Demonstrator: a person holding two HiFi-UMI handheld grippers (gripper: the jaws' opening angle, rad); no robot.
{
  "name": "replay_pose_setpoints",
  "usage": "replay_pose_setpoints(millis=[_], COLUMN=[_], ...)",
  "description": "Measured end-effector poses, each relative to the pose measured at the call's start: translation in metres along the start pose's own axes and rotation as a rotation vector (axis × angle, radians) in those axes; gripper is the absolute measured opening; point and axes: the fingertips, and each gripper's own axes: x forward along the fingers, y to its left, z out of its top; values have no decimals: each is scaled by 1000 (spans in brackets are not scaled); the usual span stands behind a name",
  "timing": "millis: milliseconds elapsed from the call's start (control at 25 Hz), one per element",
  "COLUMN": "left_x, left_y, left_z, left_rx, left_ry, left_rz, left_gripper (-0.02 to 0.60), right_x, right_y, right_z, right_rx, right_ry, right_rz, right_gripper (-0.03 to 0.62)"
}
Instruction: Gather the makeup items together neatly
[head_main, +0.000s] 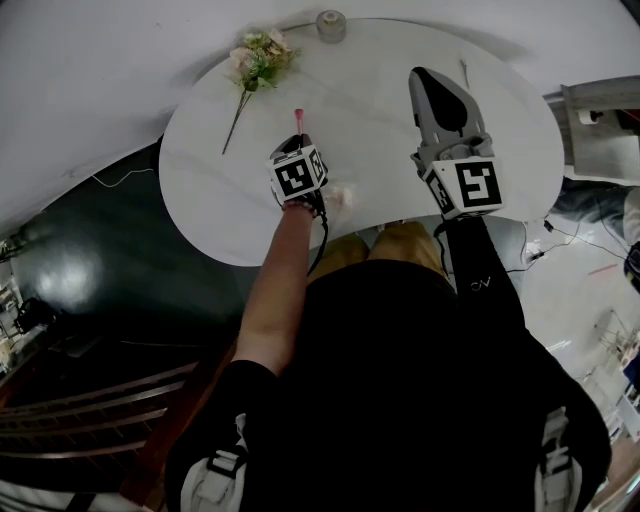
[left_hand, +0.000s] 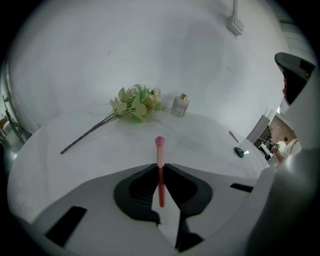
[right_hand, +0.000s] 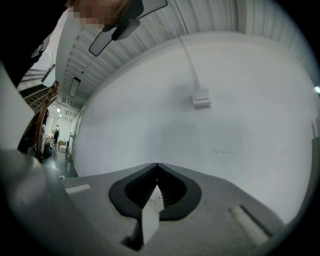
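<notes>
Since your left claw (left_hand: 160, 166) is pinched tight on the pink brush (left_hand: 159, 146), tip poking forward over the round white table (left_hand: 90, 150), it looks ready to set down near the little bottle (left_hand: 180, 105) beside the flowers (left_hand: 134, 104). Your right claw (right_hand: 157, 166) is closed and empty, facing a bare white wall (right_hand: 225, 125).

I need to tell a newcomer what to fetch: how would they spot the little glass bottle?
Look at the white oval table, along its far edge. Just right of the pale flower sprig stands a small clear glass bottle. It is the only upright thing there, squat, with a gold-coloured cap.
</notes>
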Motion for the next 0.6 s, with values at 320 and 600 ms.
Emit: replay_pose_setpoints(millis=[320, 600], left_x=[1, 7], left_y=[1, 3], left_z=[-3, -11], left_rx=[5, -20], left_ry=[10, 34], left_rz=[-3, 2], left_gripper=[44, 44], right_x=[-4, -7], right_y=[8, 9], right_z=[3, 4], right_rx=[-21, -28], right_ry=[-12, -11], right_rz=[4, -1], right_gripper=[3, 3])
